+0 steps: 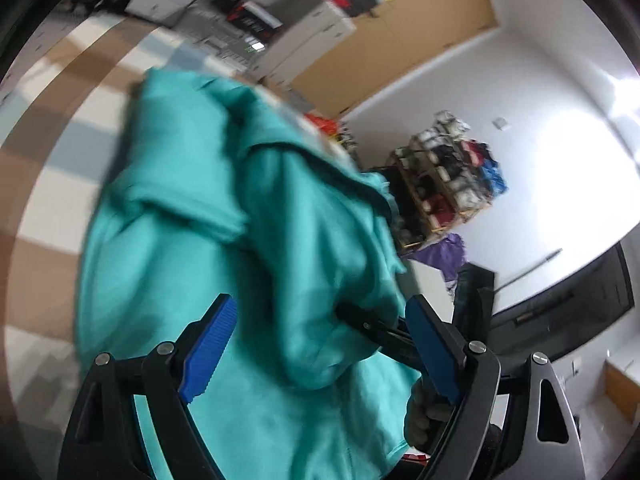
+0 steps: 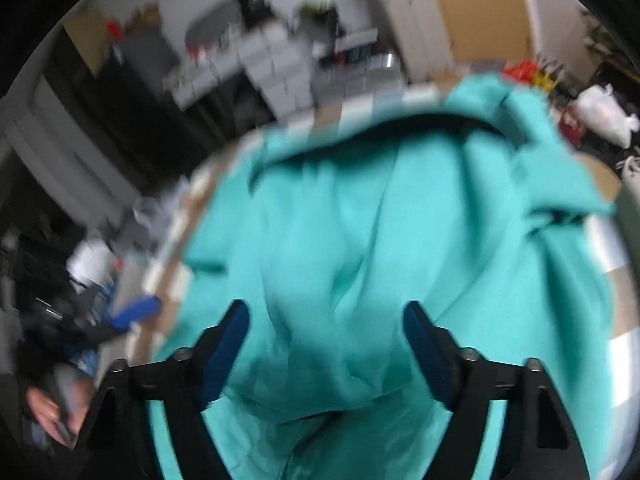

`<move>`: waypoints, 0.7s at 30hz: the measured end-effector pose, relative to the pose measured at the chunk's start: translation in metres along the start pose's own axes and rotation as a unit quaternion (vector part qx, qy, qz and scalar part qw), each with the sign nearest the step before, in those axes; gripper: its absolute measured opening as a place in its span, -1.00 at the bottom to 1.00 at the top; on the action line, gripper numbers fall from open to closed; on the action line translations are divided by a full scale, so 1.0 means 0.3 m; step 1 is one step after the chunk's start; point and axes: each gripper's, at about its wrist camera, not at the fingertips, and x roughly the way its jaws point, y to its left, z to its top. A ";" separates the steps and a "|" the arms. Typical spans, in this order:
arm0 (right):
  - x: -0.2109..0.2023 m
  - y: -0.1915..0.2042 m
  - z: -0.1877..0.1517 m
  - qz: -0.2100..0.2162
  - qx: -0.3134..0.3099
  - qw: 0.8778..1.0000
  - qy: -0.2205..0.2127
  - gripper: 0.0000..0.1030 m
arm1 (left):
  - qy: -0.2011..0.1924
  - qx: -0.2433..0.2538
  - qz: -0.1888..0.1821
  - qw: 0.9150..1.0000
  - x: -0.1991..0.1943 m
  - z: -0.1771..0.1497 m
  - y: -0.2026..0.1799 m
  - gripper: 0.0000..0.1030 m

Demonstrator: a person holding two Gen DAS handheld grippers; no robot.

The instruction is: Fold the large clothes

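A large teal garment (image 1: 224, 216) lies bunched in loose folds on a table covered by a brown, white and pale-blue checked cloth (image 1: 60, 184). My left gripper (image 1: 320, 346) hangs over the garment's near part, its blue pads wide apart and open, with fabric below them. A black tool part (image 1: 372, 326) and a gloved hand (image 1: 420, 412) show beside its right finger, touching the cloth. In the right wrist view the garment (image 2: 380, 240) fills the middle. My right gripper (image 2: 326, 346) stands open over a raised fold, and its pads (image 2: 226, 344) are not pressing on it.
A wooden rack stacked with folded clothes (image 1: 448, 184) stands by the white wall, with a purple cloth (image 1: 444, 252) below it. Grey boxes and cabinets (image 1: 304, 40) sit beyond the table. A person's hand (image 2: 48, 408), a blue object (image 2: 136, 312) and a white bag (image 2: 604, 116) flank the checked cloth (image 2: 616, 344).
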 end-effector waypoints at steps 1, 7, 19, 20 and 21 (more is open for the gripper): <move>0.035 0.013 -0.004 -0.028 -0.019 0.999 0.014 -0.44 | 0.002 -0.013 0.008 1.000 -0.007 0.000 0.030 0.61; -0.046 0.171 0.128 -0.266 -0.230 0.935 -0.051 -0.75 | 0.001 -0.006 0.039 0.999 0.003 -0.049 0.002 0.61; 0.090 0.169 -0.105 -0.253 -0.307 0.917 -0.043 -0.74 | -0.002 0.063 0.082 0.995 0.114 -0.072 -0.095 0.61; 0.086 0.148 -0.140 -0.237 -0.286 0.927 -0.048 -0.70 | 0.001 0.066 0.082 0.994 0.119 -0.073 -0.097 0.61; 0.061 0.132 -0.152 -0.221 -0.267 0.936 -0.061 -0.69 | 0.004 0.069 0.081 0.994 0.126 -0.074 -0.101 0.61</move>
